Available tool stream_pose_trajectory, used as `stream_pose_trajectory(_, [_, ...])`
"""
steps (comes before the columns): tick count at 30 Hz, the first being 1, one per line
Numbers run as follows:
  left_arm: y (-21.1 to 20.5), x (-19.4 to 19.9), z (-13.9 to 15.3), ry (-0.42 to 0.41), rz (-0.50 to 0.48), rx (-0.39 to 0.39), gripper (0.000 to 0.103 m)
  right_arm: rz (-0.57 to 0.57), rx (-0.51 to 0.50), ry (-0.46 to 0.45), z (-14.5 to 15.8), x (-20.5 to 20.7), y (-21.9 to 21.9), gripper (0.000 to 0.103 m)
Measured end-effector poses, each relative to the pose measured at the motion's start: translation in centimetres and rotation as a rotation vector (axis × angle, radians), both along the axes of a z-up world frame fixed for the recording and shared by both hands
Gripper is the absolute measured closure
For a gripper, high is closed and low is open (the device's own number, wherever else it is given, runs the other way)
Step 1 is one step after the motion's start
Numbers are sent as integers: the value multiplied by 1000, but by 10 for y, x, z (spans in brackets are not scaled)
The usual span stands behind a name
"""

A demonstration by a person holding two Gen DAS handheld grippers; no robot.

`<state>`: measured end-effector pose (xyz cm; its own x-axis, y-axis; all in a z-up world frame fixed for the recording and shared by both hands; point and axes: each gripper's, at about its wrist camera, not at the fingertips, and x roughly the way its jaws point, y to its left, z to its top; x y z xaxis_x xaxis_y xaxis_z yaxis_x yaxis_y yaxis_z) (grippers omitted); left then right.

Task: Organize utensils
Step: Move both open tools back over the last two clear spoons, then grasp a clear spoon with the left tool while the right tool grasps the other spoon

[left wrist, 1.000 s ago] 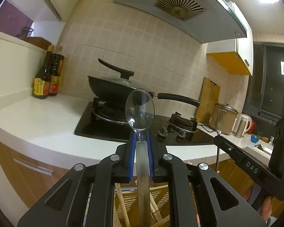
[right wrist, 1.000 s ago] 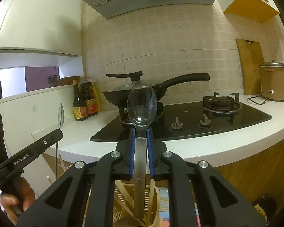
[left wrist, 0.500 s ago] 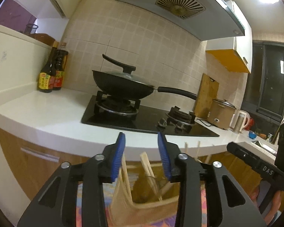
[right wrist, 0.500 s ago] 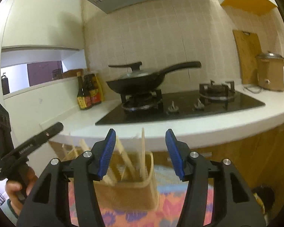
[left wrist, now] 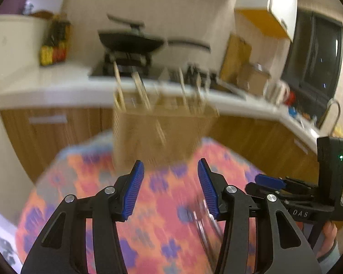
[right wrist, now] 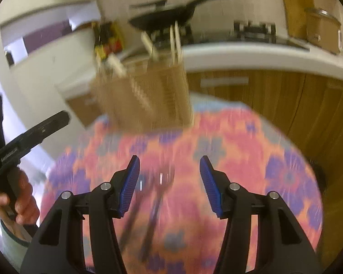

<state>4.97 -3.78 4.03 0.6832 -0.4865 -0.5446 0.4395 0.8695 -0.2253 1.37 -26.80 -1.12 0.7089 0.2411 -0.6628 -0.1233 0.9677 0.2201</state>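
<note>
Both claws stand released and empty. The left gripper (left wrist: 170,187) has its blue pads parted over the flowered tablecloth (left wrist: 84,205), its jaws having just been opening with nothing between them; the right gripper (right wrist: 169,186) is likewise spread, its jaws also having just opened, and nothing is clamped.

The wooden holder (right wrist: 146,98) sits at the upper centre of both views, at the far edge of the cloth, with chopsticks (left wrist: 120,86) poking up from it. In the right wrist view, two dark-handled utensils (right wrist: 155,207), blurred, lie on the cloth in the lower centre, just ahead of the right pads; one looks like a fork, though I cannot be sure. In the left wrist view a blurred utensil (left wrist: 201,219) lies by the right pad.

The step seems to be reaching for the next piece. To do it well, each claw should probably settle until the view sharpens, straddle one handle only, and close across its narrow side.

The two utensils lie close together, so catching both is a risk. The other gripper shows at each frame's edge, near enough to bump. Behind are a counter (right wrist: 251,54), a pan (right wrist: 164,18) on the stove and sauce bottles (left wrist: 53,48), well clear.
</note>
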Motion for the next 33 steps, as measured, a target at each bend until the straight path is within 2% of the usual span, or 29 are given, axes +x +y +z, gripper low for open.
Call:
stream_pose_trajectory(4, [-15,-10,-34,110,-50,62,56,37,50,95,-34,-28,9,67])
stream_pose_trajectory(7, [-16,-10,-55,183,-23,32,62,53,36,118,-47,-43,19,68])
stream_pose_trajectory(9, [-18,-9,-67,244,-58,1,69,63,-9,125,-55,-52,30,69])
stream_pose_trajectory(15, [-24,-6,-79,300,-88,-1,69,73,-59,143,-69,-58,49,72])
stream_pose_trajectory(19, [-33,-1,-87,324,-82,46,69,68,-131,121,-70,-60,58,72])
stream_pose_trajectory(21, [-34,1,-90,332,-87,59,69,71,-168,114,-70,-60,62,77])
stream_pose_trajectory(23, [-36,2,-90,338,-87,67,69,62,-196,110,-70,-59,61,88])
stream_pose_trajectory(25, [-36,4,-91,344,-91,70,69,56,-197,110,-71,-59,57,92])
stream_pose_trajectory(31, [-45,4,-95,348,-109,92,69,20,-112,126,-71,-65,28,94])
stream_pose_trajectory(33, [-48,5,-97,349,-110,103,65,-2,-105,127,-72,-66,16,94])
